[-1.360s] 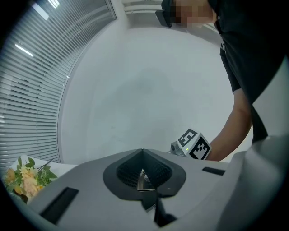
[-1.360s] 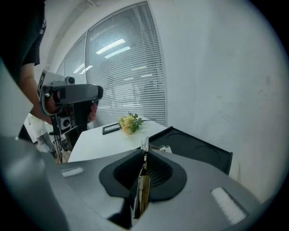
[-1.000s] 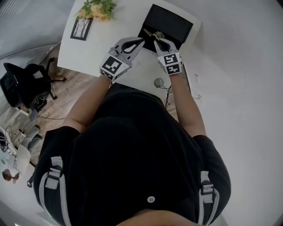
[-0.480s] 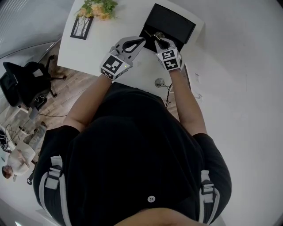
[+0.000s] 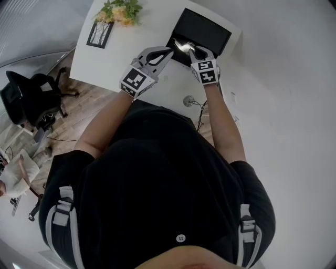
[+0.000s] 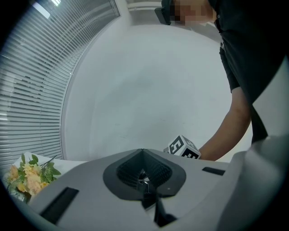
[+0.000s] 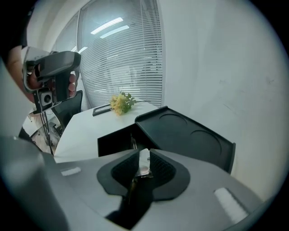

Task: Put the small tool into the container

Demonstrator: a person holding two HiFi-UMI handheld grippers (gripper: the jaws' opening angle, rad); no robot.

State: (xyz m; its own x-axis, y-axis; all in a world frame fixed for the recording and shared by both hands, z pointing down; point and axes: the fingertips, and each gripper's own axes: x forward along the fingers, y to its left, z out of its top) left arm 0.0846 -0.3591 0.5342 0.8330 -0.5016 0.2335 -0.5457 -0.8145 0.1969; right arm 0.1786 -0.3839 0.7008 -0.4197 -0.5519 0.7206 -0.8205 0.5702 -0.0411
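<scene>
A black container (image 5: 223, 32) stands open at the far right corner of the white table (image 5: 105, 63), its lid (image 7: 180, 131) laid back flat. My right gripper (image 5: 191, 51) is shut on a small silver tool (image 5: 182, 45) at the container's near edge. In the right gripper view the tool (image 7: 143, 161) stands pinched between the pads, just above the dark box opening (image 7: 115, 140). My left gripper (image 5: 169, 51) hangs shut just left of the container, with nothing clearly held; its jaws (image 6: 143, 178) point at the wall.
A bunch of yellow flowers (image 5: 118, 10) and a small picture frame (image 5: 98, 34) lie at the table's far left. A round cable port (image 5: 188, 99) sits near the table's front edge. A black office chair (image 5: 31, 100) stands on the wooden floor to the left.
My right gripper has carried the silver tool a little farther over the container. The left gripper has hardly moved.
</scene>
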